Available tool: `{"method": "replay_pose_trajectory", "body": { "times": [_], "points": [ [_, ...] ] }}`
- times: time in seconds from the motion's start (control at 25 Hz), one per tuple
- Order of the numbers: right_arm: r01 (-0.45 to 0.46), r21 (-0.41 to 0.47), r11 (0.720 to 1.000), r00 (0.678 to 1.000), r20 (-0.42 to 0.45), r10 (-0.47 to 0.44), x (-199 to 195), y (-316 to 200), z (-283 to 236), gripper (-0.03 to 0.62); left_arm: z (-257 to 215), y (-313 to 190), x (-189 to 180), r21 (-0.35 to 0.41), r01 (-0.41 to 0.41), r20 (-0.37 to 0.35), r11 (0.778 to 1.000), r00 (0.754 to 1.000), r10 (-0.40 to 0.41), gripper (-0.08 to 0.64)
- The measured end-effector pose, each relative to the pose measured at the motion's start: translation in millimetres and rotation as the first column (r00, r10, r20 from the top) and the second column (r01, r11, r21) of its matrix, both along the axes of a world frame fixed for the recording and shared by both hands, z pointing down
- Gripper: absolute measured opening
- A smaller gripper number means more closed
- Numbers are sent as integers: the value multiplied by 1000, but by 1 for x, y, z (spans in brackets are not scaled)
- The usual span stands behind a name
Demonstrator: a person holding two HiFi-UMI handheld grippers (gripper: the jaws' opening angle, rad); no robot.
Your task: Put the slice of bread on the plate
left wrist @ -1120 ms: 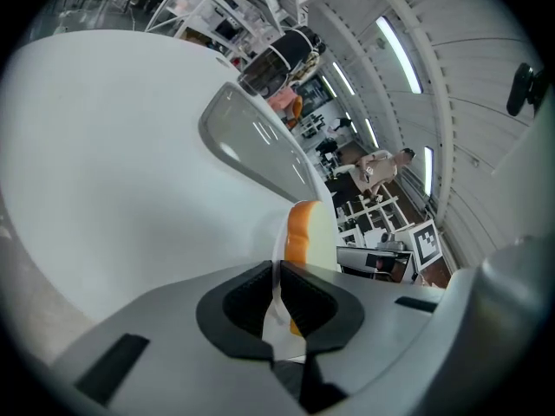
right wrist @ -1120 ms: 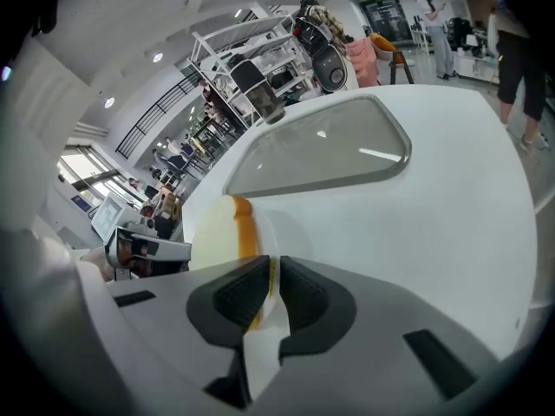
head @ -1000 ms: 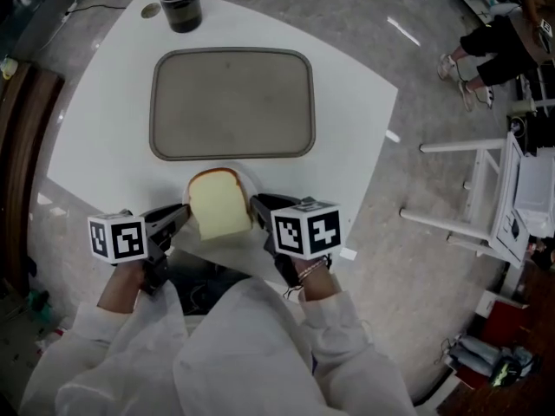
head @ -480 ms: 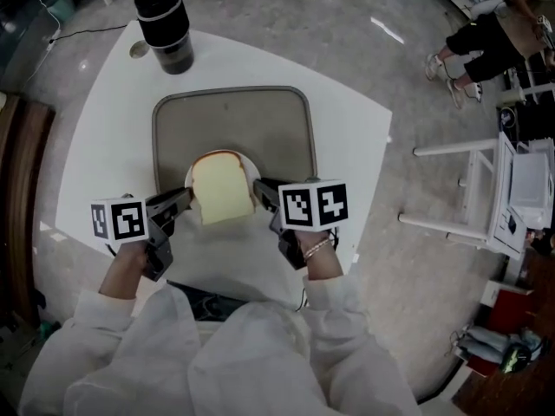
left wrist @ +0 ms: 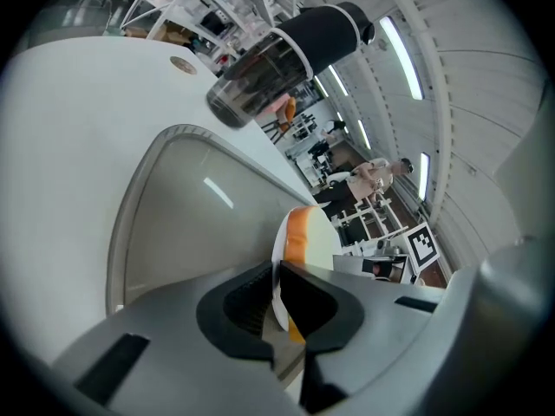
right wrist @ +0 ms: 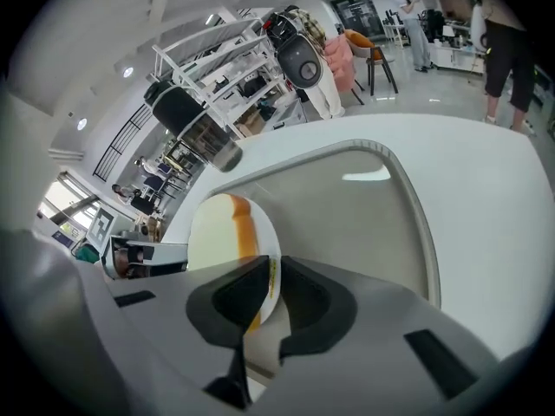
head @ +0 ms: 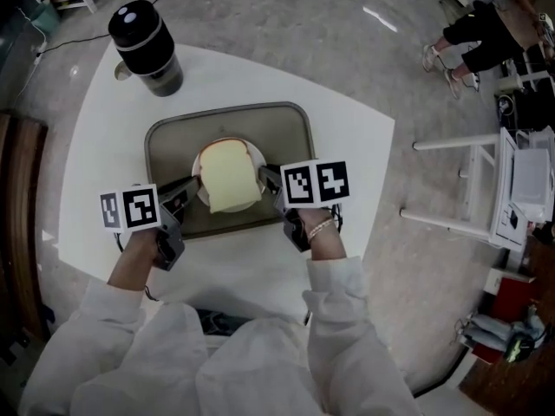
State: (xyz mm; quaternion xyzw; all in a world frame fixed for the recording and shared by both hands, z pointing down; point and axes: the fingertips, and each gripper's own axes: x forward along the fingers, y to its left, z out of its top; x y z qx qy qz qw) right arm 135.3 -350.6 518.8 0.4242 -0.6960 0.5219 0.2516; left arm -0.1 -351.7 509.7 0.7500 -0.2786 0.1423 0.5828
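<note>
A pale slice of bread (head: 230,176) with a brown crust lies on a small white plate (head: 227,143). The plate hangs over the near half of the grey tray (head: 169,141). My left gripper (head: 192,185) is shut on the plate's left rim and my right gripper (head: 264,177) on its right rim. In the left gripper view the left gripper (left wrist: 276,289) pinches the thin white plate (left wrist: 279,271), with the bread crust (left wrist: 297,232) just beyond. In the right gripper view the right gripper (right wrist: 275,289) clamps the plate (right wrist: 270,271) beside the crust (right wrist: 244,224).
A black tumbler (head: 146,48) stands at the table's far left, past the tray. The white table (head: 355,146) ends close to the right of the tray. A white rack (head: 486,189) and a seated person (head: 486,33) are off to the right.
Both grippers have carried the plate with the bread away from the table's near edge to above the tray. The grip on the rim looks the same.
</note>
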Motion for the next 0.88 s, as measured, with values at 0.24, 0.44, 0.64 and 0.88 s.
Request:
{"method": "replay_pose_trajectory", "body": {
  "times": [0.24, 0.44, 0.64, 0.88],
  "points": [
    [-30, -18, 999, 999, 12, 31, 2, -3, 2, 49, -2, -4, 5, 12, -9, 29, 1000, 1000, 8, 32],
    [-27, -28, 999, 999, 29, 28, 2, -2, 3, 51, -3, -11, 8, 72, -48, 73, 996, 996, 43, 32],
    [-12, -13, 1000, 1000, -2, 12, 1, -3, 3, 51, -7, -13, 8, 158, -120, 184, 980, 979, 90, 41],
    [30, 48, 998, 994, -110, -25, 0, -6, -2, 51, 0, -10, 5, 213, -205, 270, 955, 952, 144, 55]
  ]
}}
